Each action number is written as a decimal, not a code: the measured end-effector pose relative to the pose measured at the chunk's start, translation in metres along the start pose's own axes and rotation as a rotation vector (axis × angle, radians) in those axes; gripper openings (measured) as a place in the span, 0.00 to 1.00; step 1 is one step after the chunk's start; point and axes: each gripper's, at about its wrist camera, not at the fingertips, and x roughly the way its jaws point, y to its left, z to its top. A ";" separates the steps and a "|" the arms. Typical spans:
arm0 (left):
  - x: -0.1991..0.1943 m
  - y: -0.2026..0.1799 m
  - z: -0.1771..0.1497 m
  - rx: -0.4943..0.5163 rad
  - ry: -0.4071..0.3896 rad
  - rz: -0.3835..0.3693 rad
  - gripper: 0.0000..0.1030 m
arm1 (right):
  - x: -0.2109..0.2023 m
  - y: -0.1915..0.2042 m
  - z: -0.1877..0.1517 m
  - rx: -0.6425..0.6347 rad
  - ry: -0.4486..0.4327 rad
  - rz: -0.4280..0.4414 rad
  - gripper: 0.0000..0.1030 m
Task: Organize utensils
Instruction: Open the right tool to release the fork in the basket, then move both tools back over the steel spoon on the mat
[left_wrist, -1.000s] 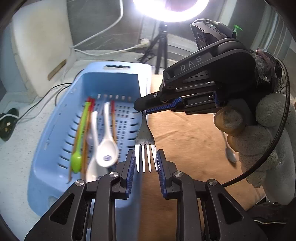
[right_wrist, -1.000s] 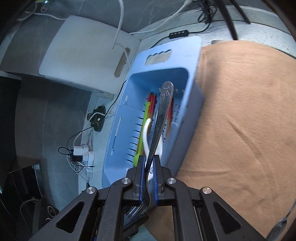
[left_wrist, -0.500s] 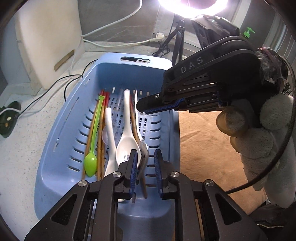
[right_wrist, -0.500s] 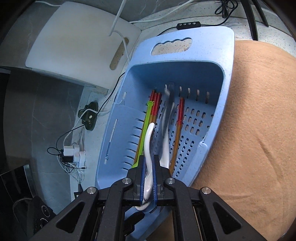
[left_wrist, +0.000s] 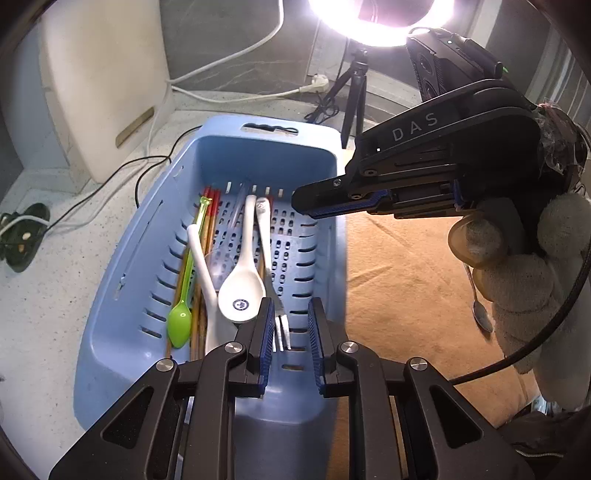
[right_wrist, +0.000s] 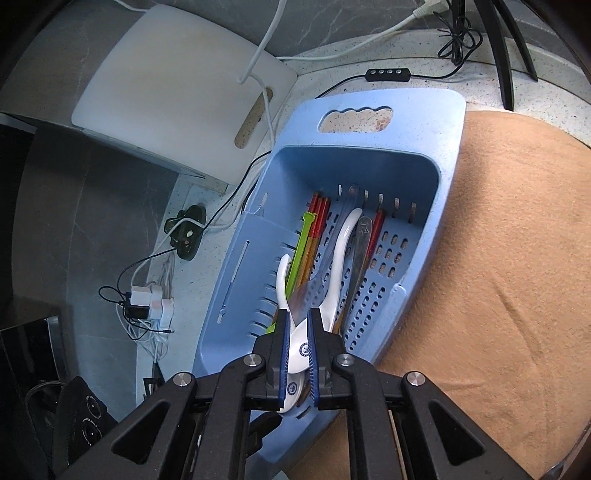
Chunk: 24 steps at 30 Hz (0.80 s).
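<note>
Fork (left_wrist: 280, 325): flat in the blue basket (left_wrist: 122, 295), tines between the two fingers of the left tongs (left_wrist: 290, 306), handle running away from them toward the far wall.
Left tongs: spread a little, pads clear of the tines on both sides, pinching nothing.
Right tongs (right_wrist: 298, 317): opening, a narrow gap between the pads, nothing pinched; hanging over the near end of the basket, ahead and right of the left tongs.
White spoons: one (left_wrist: 240, 291) just left of the fork, bowl beside the left finger of the left tongs; another (left_wrist: 199, 254) further left.
Green spoon (left_wrist: 180, 321): left of the white spoons, bowl toward the left tongs.
Chopsticks (left_wrist: 212, 206): red-tipped, under the spoons, tips at the far end.
Gloved hand (left_wrist: 517, 266): wrapped round the right tongs' grip.
Brown cloth (left_wrist: 406, 277): on the desk (left_wrist: 48, 295), right of both tongs, against the basket.
Metal spoon (left_wrist: 482, 314): on the cloth, well right of the left tongs.
White board (right_wrist: 177, 85): beyond the basket, far left of the right tongs.
</note>
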 end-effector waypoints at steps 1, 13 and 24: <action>-0.002 -0.002 -0.001 0.005 -0.005 0.005 0.16 | -0.003 0.000 -0.001 -0.002 -0.003 -0.001 0.11; -0.020 -0.046 -0.005 0.030 -0.046 0.029 0.35 | -0.057 -0.028 -0.019 0.000 -0.061 -0.019 0.27; -0.017 -0.109 -0.020 0.067 -0.044 0.009 0.45 | -0.121 -0.084 -0.046 0.000 -0.103 -0.086 0.34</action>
